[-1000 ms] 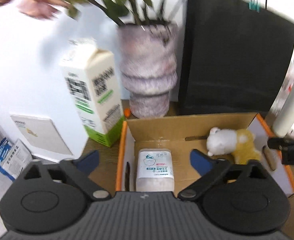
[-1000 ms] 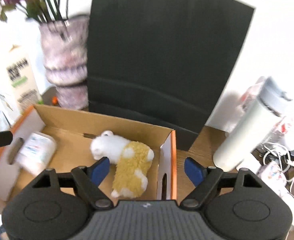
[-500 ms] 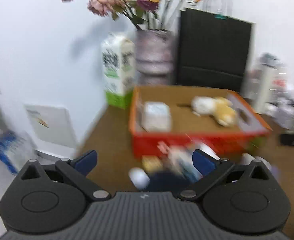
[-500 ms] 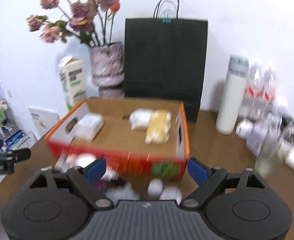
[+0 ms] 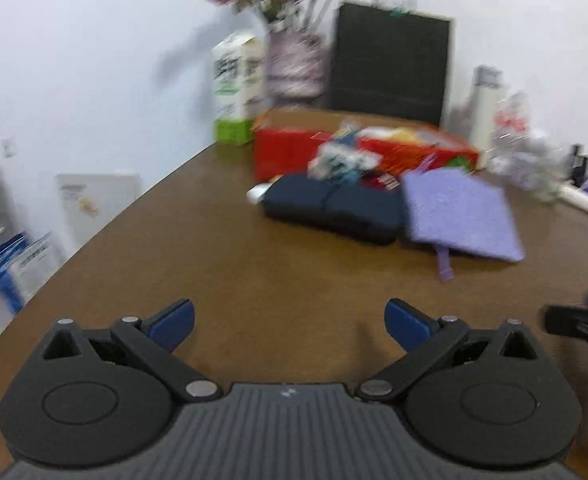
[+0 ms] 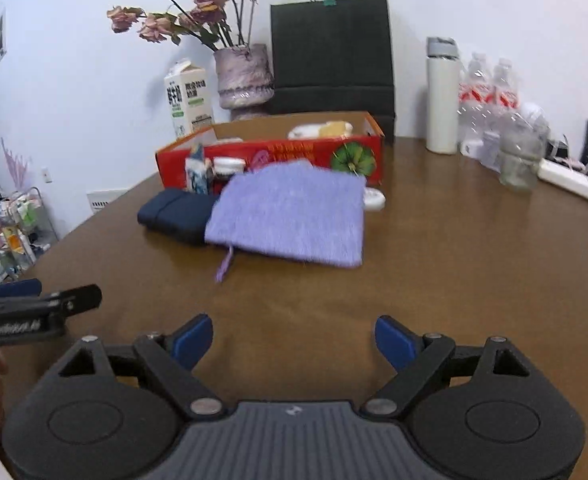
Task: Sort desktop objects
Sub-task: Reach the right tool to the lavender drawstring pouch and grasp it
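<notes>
The purple cloth [image 6: 289, 216] lies flat on the brown table [image 6: 434, 280], at about 12 o'clock from the right gripper [image 6: 294, 338] and well ahead of its fingers. Its long axis runs roughly 9 to 3 o'clock across that view, and its left edge overlaps the end of a dark blue case [image 6: 173, 216]. A loose tag hangs off its near edge, toward the gripper.

From the left gripper [image 5: 289, 322] the same cloth [image 5: 460, 212] sits toward 1 o'clock and farther off, with the case [image 5: 330, 208] nearer 12 o'clock. So the right hand looks better placed for the cloth, the left for the case.

Both pairs of fingers are spread wide with nothing between them, low over bare table.

The red box [image 6: 277, 156] stands just behind these items, with a plush toy [image 6: 320, 130] already inside and small bottles [image 6: 213, 168] crowded against its front wall.
</notes>
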Available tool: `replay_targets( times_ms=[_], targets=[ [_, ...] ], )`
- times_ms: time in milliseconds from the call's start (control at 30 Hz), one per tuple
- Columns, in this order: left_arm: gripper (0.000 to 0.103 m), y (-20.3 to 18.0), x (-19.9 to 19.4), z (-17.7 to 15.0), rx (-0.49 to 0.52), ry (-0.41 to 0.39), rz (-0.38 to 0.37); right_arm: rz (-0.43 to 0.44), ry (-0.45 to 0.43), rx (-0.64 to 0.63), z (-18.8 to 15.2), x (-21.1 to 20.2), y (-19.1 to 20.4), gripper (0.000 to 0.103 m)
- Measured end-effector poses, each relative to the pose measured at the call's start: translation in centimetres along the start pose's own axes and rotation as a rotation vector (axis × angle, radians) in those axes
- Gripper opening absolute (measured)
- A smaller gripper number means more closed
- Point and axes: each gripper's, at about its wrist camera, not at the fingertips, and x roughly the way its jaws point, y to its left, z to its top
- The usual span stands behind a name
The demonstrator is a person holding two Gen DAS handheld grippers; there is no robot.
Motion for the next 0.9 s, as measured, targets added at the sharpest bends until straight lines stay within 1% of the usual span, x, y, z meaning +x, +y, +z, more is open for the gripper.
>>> replay_targets(
  times_ms=[67,100,133,200,300,400,567,633,733,800,900],
  targets=[
    [0.103,0.4,-0.2,0.2,-0.034,-0.019,-0.007,-0.002,0.005,0.026,-1.1,-0.4,-0.2,0.088],
    [0.103,0.5,-0.1,0.2,-0.033,-0.017,-0.011,0.008,0.005,0.040,-1.6,-0.4,-0.4,0.089],
    [0.103,0.5,0.1,0.2,-0.033,0.001,-0.015,0.018,0.013,0.049,-1.8,-0.3,-0.6,0.089],
    [0.103,0.4,0.2,0.0,-0.038,0.026,-0.033,0.024,0.020,0.046,-1.7,-0.3,-0.6,0.090],
    [0.103,0.2,-0.1,-0.3,-0.022,0.012,-0.035,0.018,0.018,0.053,-1.7,-0.2,-0.8,0.090],
    [0.103,0.2,0.0,-0.4,-0.023,0.022,-0.055,0.014,0.016,0.055,-1.8,-0.2,-0.7,0.090],
    [0.103,0.7,0.4,-0.2,-0.072,0.048,-0.049,0.006,0.028,0.057,-1.7,-0.1,-0.6,0.091],
    [0.103,0.9,0.5,-0.2,-0.086,0.052,-0.054,-0.015,0.047,0.047,-1.4,0.2,-0.5,0.093],
    [0.103,1.1,0.5,-0.2,-0.098,0.055,-0.063,-0.043,0.094,0.021,-0.3,0.9,-0.4,0.093],
    [0.103,0.8,0.7,-0.1,-0.085,0.064,-0.048,-0.026,0.073,0.007,0.7,1.1,-0.6,0.093],
    [0.103,-0.1,0.8,0.0,-0.028,0.075,-0.042,-0.021,0.044,0.009,3.0,2.5,-1.1,0.093]
  ],
)
